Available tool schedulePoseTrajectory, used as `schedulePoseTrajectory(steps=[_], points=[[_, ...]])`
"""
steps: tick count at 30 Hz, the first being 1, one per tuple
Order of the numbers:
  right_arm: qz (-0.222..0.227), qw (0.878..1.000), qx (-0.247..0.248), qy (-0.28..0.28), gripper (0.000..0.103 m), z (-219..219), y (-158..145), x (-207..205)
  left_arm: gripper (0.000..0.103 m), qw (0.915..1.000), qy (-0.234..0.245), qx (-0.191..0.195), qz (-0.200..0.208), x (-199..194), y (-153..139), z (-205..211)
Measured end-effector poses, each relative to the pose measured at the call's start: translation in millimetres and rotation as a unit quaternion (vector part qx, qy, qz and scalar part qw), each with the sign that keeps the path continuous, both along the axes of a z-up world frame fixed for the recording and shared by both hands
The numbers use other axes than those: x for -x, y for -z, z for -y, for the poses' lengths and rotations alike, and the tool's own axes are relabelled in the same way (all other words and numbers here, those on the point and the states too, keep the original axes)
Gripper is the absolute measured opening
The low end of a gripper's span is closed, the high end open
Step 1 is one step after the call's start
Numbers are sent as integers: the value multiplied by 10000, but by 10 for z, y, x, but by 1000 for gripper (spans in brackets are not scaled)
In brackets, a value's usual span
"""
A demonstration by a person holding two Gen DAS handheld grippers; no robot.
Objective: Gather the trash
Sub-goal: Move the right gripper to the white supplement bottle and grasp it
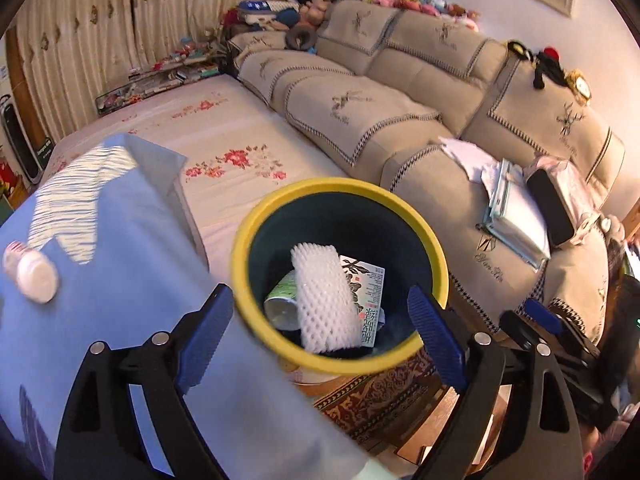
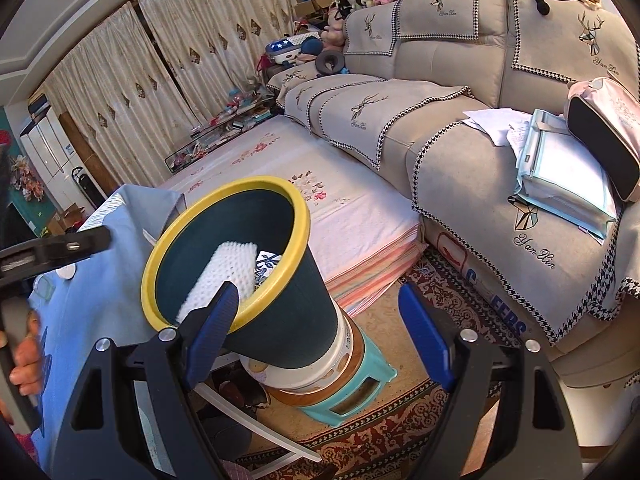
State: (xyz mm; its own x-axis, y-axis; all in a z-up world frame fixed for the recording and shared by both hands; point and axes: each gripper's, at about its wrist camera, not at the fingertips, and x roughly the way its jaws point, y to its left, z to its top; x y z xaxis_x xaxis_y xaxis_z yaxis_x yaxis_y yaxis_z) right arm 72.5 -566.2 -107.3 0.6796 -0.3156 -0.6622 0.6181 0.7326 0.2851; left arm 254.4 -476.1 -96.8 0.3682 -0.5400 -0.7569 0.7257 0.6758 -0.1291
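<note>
Looking far ahead of both tools at a big beige sofa (image 2: 460,152), running off to the right. Seeing a flat bed with a flower sheet (image 1: 224,136) ahead and a bit to the left, right beside the sofa. Finding a blue cloth (image 1: 120,240) spreading out under the left side of the left gripper (image 1: 320,308). Spotting a red patterned rug (image 2: 400,432) down low under the right gripper (image 2: 318,300).

Looking at the trash bin (image 1: 340,186), dark with a yellow rim, right below and in front of the left gripper. Holding the left gripper's two blue fingers wide apart over the bin's open top, with nothing pinched between them. Seeing the same bin ahead and to the left of the right gripper, standing on a white tub on a small teal stool (image 2: 360,384). Keeping the right gripper's fingers wide apart too, with nothing in them, its left finger in front of the bin's rim in the picture.

Peeking inside the bin, just under the left gripper: a white foam net (image 1: 324,300) leaning in the middle, a printed paper box (image 1: 370,292) behind it to the right, and a green can (image 1: 282,300) to the left. Noticing a little white bottle (image 1: 34,276) lying on the blue cloth, far to the left of the left gripper. Spotting a hand (image 2: 24,360) at the far left of the right gripper's view.
</note>
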Motion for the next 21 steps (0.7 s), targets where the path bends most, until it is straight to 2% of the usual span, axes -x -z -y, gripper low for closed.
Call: schedulePoseTrajectory(steps=[4,7,11,15,21], points=[[-63,9998,59,-180,78,-124,-21,-110,92,9977,-473,314,368,66,-264,-716],[-144,9989,148,-409,78,-252,-61,-269,94,9915,-1020,462,669,58,-386,-1381],[-159,9955,253,-896,79,-503,-196,-558,96,9764,-1817,441,1080,-56,-427,-2295],[-96,9875,446,-1507,81,-838,-417,-932,97,9596,-2505,365,1230,-264,-328,-3104],[-34,9661,591,-2511,82,-1422,-658,-1627,97,9364,-3223,105,1384,-569,-78,-3891]])
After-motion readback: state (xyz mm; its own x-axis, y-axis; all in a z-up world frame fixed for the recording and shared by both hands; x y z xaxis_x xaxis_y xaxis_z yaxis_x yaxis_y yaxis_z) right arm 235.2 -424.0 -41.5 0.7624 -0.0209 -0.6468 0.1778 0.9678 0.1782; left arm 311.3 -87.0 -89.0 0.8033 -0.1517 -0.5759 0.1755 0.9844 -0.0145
